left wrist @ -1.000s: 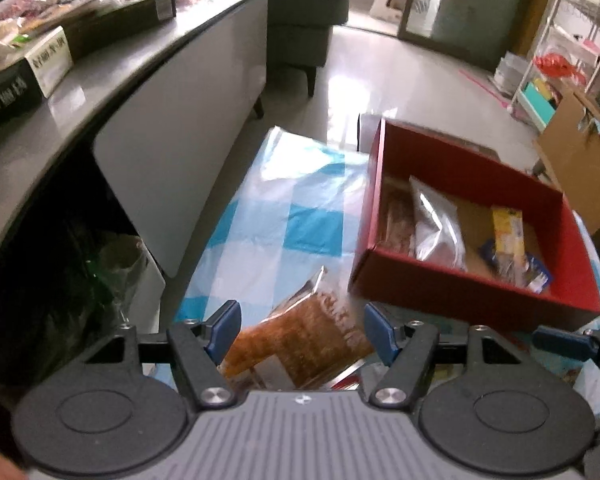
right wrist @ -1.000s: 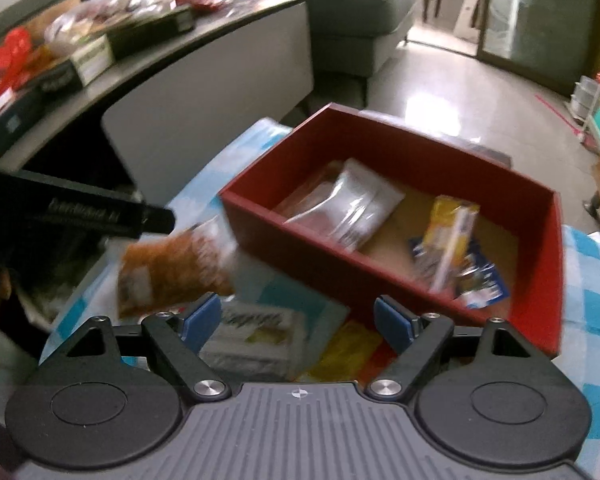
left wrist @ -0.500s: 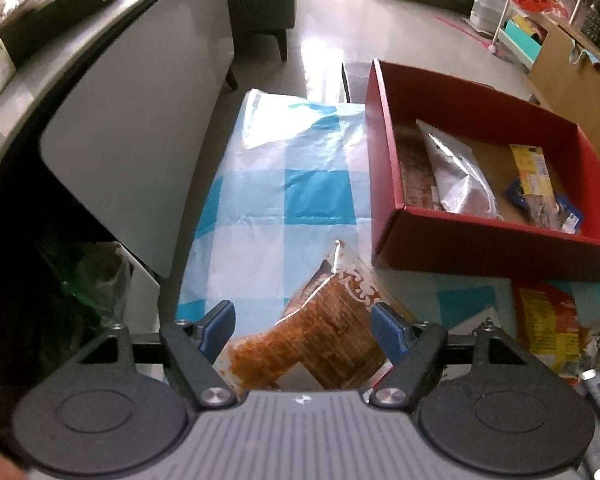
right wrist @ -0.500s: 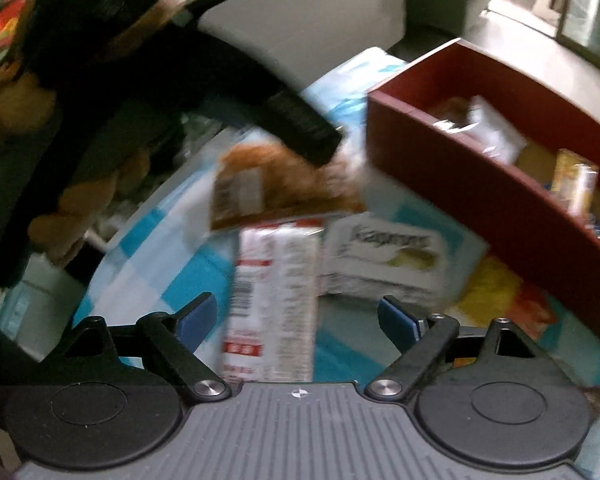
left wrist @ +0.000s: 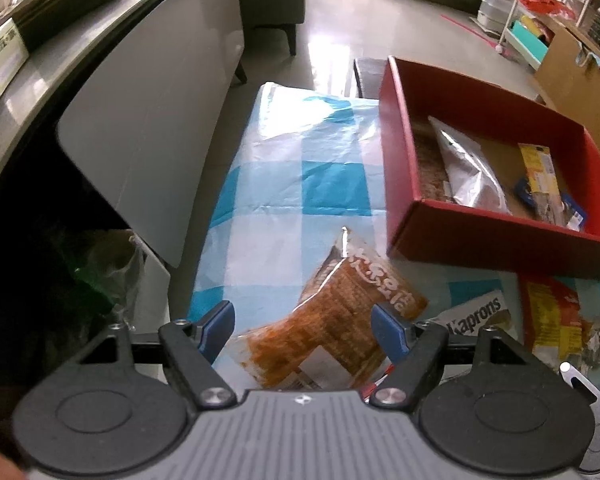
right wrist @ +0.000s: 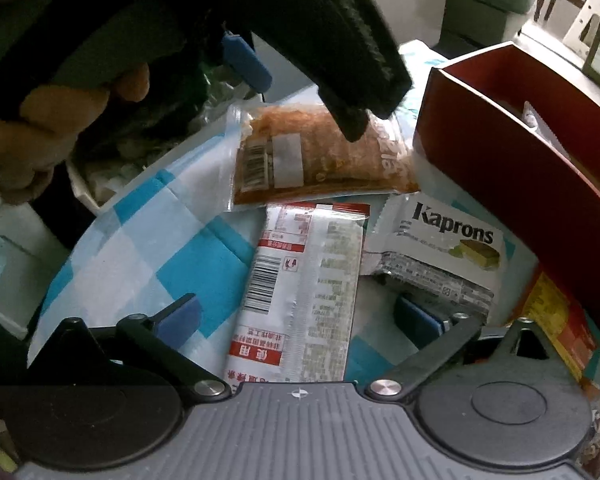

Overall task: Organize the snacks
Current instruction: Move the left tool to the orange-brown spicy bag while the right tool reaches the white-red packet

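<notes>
An orange snack packet point(left wrist: 340, 332) lies on the blue-checked tablecloth point(left wrist: 300, 184), in front of the red box point(left wrist: 500, 240). My left gripper point(left wrist: 304, 330) is open and straddles it; the pads do not press it. In the right wrist view one left finger point(right wrist: 352, 120) hangs over the same packet point(right wrist: 320, 160). My right gripper point(right wrist: 298, 318) is low over a long red-and-white packet point(right wrist: 300, 288). Its jaws are opening, with the packet lying free between them. A white Kaprons packet point(right wrist: 440, 248) lies beside it, against the red box point(right wrist: 500, 152).
The box holds a silver packet point(left wrist: 468, 172) and a yellow one point(left wrist: 540, 168). A yellow-red packet point(left wrist: 552, 320) lies near its front wall. A grey counter point(left wrist: 80, 40) with boxes rises at left, with a bagged bin point(left wrist: 112, 264) below. A person's hand point(right wrist: 40, 120) holds the left gripper.
My right gripper swung left and down from the red box to the loose packets, and its jaws widened. My left gripper's jaws widened a little around the orange packet.
</notes>
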Tool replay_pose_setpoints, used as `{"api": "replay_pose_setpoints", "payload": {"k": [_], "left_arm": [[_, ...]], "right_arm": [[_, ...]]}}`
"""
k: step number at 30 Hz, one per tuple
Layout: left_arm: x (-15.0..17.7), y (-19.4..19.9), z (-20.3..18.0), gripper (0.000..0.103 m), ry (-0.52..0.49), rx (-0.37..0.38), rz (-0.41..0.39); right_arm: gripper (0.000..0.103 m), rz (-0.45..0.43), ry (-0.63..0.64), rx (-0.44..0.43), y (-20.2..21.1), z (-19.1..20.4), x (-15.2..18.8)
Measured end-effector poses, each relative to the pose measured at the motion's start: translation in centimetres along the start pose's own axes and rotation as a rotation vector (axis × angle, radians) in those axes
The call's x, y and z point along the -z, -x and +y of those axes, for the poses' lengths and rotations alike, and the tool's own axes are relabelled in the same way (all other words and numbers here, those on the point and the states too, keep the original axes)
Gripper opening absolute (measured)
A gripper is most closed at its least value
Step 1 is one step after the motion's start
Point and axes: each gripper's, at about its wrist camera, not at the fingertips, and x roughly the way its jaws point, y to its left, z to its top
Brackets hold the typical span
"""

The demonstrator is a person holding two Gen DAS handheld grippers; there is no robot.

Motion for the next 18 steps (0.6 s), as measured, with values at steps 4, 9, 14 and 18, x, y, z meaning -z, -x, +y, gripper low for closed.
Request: {"api": "replay_pose_setpoints", "payload": {"k": [4, 9, 14, 18], "left_arm": [[-0.3, 0.6, 0.6, 0.07, 0.035, 0.028, -0.011], [-0.3, 1.1, 0.6, 0.07, 0.035, 0.045, -0.02], [-0.1, 1.3, 0.6, 0.07, 0.0, 0.029, -0.019], [0.1, 1.1, 0.9, 0.07, -0.009, 0.058, 0.002]], "right_arm": [[0.103, -0.052, -0.03, -0.009, 0.4, -0.4, 0.5], [0.103, -0.002, 0.032, 0.075, -0.5, 1.2, 0.0], [0.096, 0.048, 0.009, 0.115, -0.2, 1.9, -0.3], [0.062, 0.079, 0.011, 0.095, 1.0, 2.3, -0.4]]}}
